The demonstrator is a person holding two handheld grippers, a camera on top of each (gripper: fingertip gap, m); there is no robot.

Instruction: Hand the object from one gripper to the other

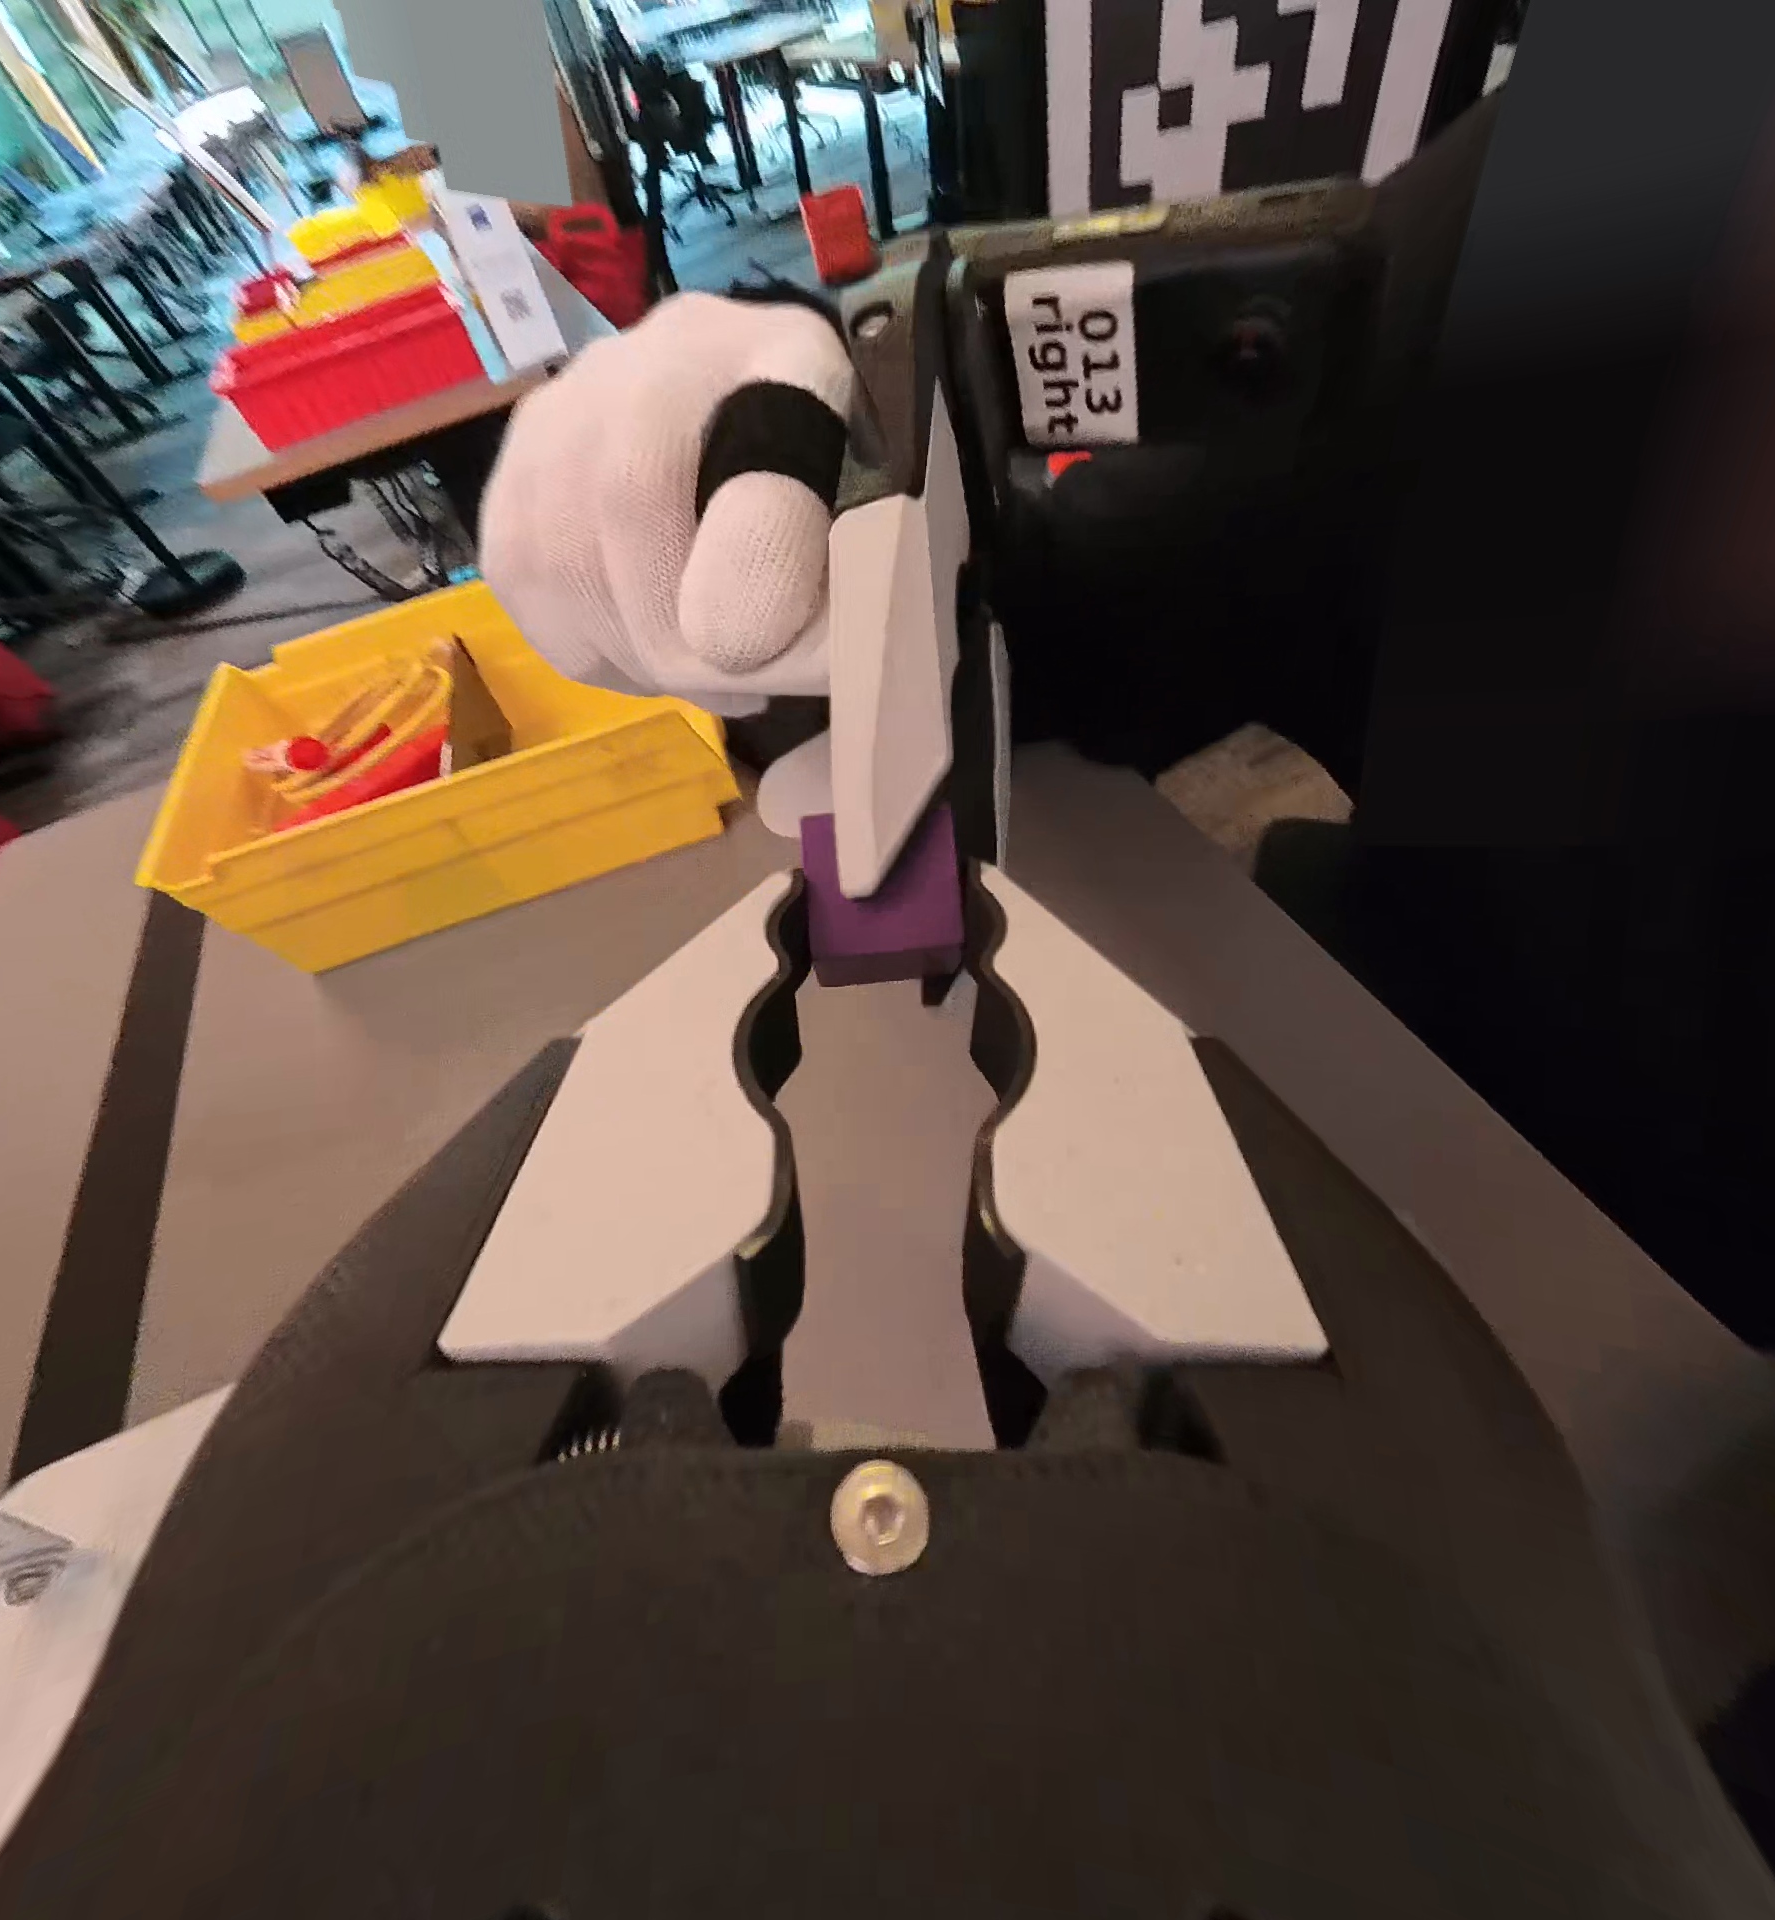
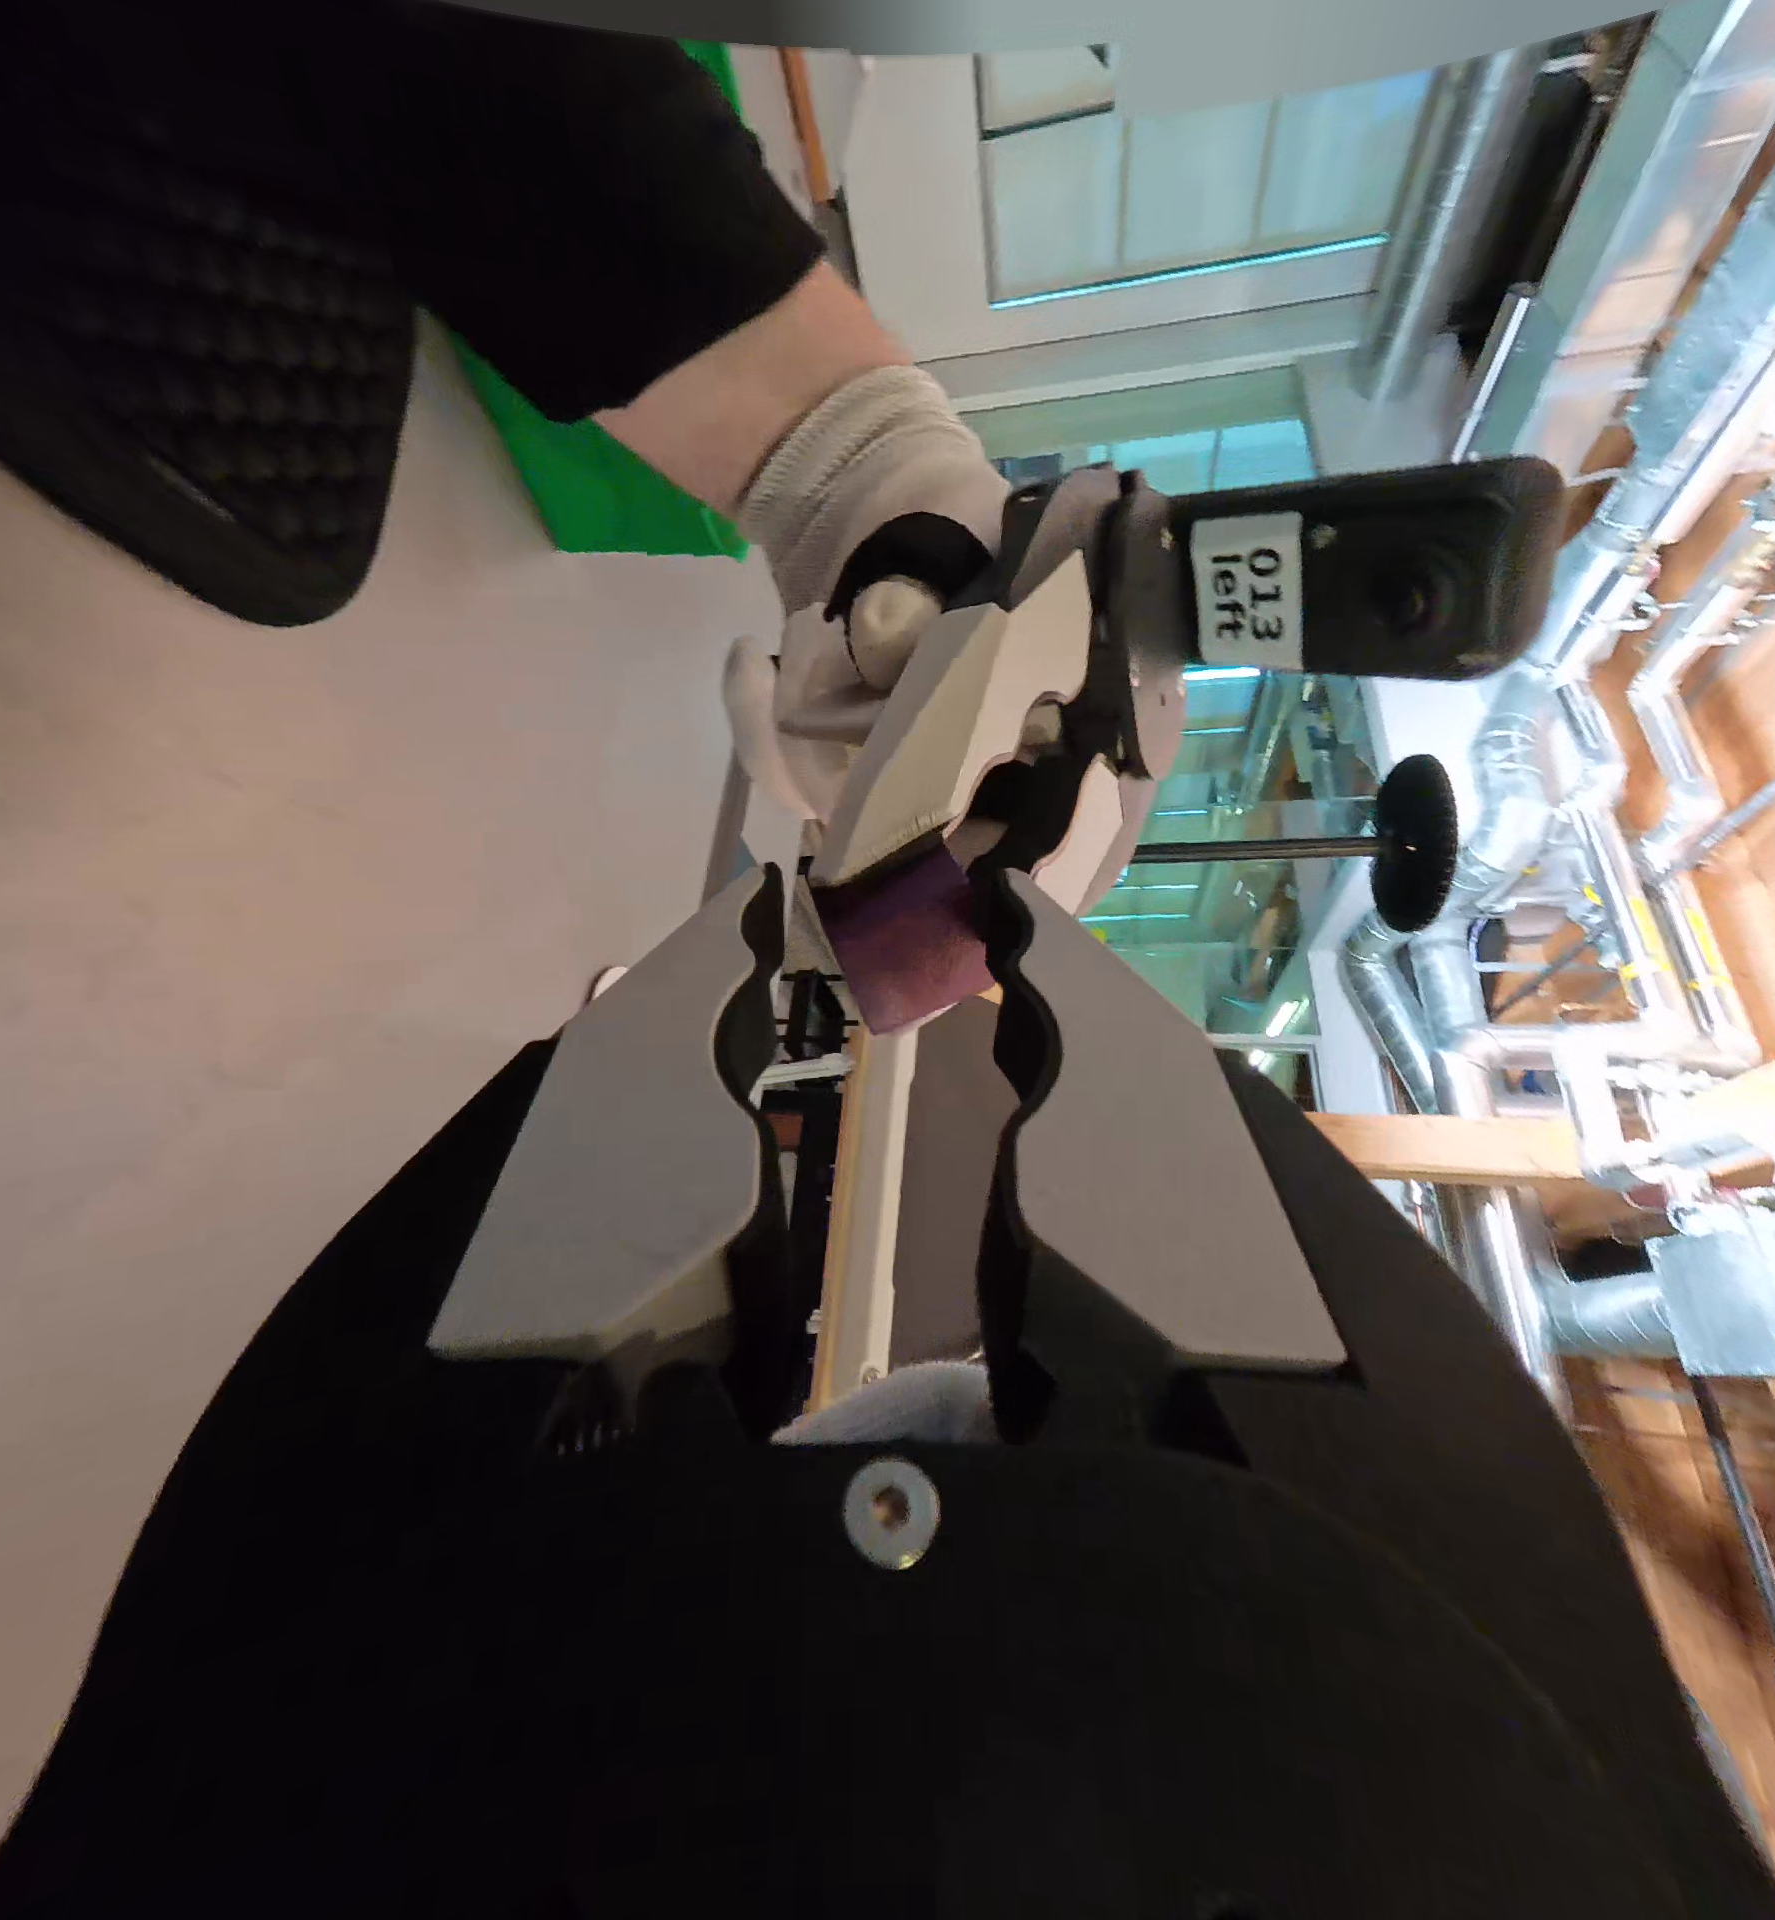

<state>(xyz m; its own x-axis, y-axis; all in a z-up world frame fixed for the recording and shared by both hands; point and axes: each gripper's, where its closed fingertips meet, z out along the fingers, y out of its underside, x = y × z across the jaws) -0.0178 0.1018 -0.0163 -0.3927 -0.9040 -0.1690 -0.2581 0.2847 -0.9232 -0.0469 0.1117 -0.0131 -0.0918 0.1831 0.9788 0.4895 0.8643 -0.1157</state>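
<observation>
A purple block (image 1: pixel 883 935) hangs in the air above the table, between both grippers. My left gripper (image 1: pixel 885 914) has its two tips pressed on the block's left and right sides, so it is shut on it. The right gripper's white finger (image 1: pixel 893 675) comes down from above and overlaps the block's front face. In the right wrist view the block (image 2: pixel 909 966) sits tilted between my right gripper's (image 2: pixel 888 904) tips. It touches the right tip, with a small gap at the left tip, so the jaws stand slightly open around it. The left gripper (image 2: pixel 950 862) shows there, holding the block.
A yellow bin (image 1: pixel 509 831) with red and yellow parts sits on the grey table (image 1: pixel 395 1091) at the left. Red and yellow bins (image 1: pixel 363 374) stand on a farther table. White-gloved hands (image 1: pixel 634 499) (image 2: pixel 862 499) hold the grippers. A black chair part (image 2: pixel 187 364) lies at the upper left. The grippers are tip to tip, or close to it.
</observation>
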